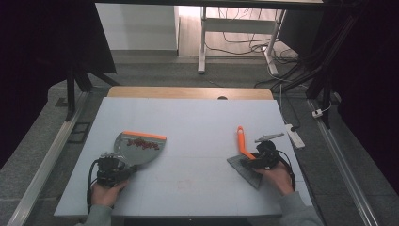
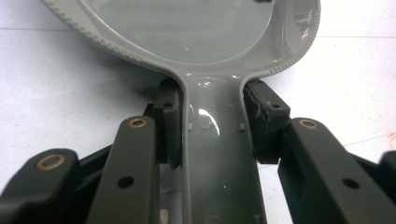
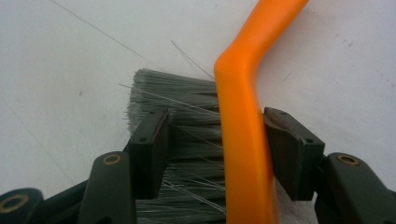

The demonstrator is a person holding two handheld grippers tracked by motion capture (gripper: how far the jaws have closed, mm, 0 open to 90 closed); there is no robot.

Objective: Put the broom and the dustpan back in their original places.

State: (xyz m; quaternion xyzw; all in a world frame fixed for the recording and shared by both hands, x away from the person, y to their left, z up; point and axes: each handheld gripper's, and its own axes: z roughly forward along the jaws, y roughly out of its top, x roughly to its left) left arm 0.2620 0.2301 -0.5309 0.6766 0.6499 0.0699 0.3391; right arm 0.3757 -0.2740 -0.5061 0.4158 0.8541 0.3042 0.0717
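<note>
A grey dustpan with an orange front lip lies on the white table, left of centre, with red crumbs inside it near the lip. My left gripper is shut on the dustpan's handle; both pads press its sides in the left gripper view. To the right lies a brush with an orange handle and grey bristles. My right gripper is shut on the brush, one pad sunk into the bristles and the other against the orange handle.
The white table top stretches between the two tools, with a faint red smudge near the front. A wooden edge runs along the back. On the floor to the right lie a power strip and cables.
</note>
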